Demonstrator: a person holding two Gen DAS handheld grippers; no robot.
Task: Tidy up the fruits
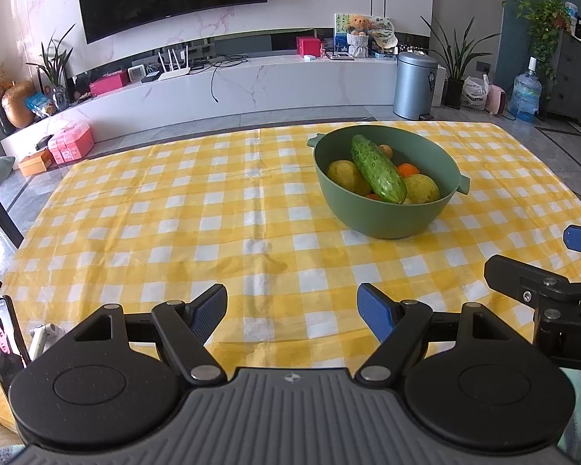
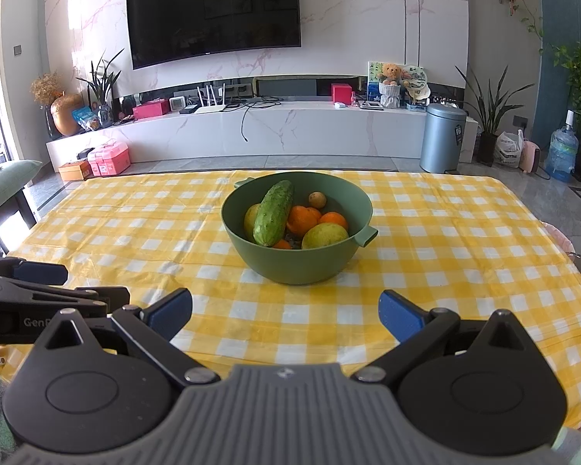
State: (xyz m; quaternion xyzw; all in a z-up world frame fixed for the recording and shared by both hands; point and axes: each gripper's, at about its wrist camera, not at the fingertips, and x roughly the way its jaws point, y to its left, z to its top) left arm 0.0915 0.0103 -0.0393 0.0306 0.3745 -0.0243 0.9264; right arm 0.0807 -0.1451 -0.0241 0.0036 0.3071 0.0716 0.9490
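Centrally on the yellow-and-white checked tablecloth [image 2: 426, 232]: green two-handled bowl [image 2: 302, 267], holding every piece of produce in view. Cucumber [image 2: 273, 213] uppermost, propped aslant over a yellow fruit [image 2: 251, 220] at the bowl's left wall; long axis running from near-left to far-right in the right wrist view, far end raised against the back rim, near end sunk among the fruit. Same cucumber [image 1: 378, 168] in the left wrist view, axis reading far-left to near-right because of the camera's offset. Beside it, oranges [image 2: 304, 219], a yellow-green round fruit [image 2: 324, 235] at the near right, and a small brownish fruit [image 2: 317, 199] against the far wall. No loose fruit visible on the cloth.

Left gripper [image 1: 292, 314] and right gripper [image 2: 285, 316] both low over the near table edge, side by side, fingers spread wide with nothing between the blue pads [image 2: 401, 316]; right gripper aimed straight at the bowl, probably for a direct reach. Left gripper offset to the left, bowl ahead and to its right.

Arrangement consistent with two readings: produce already gathered into the bowl, or a mixed bowl awaiting sorting, the cucumber being the odd item among fruit. Not decidable from this moment.

Propped phone [image 1: 4, 341] at the near left corner.
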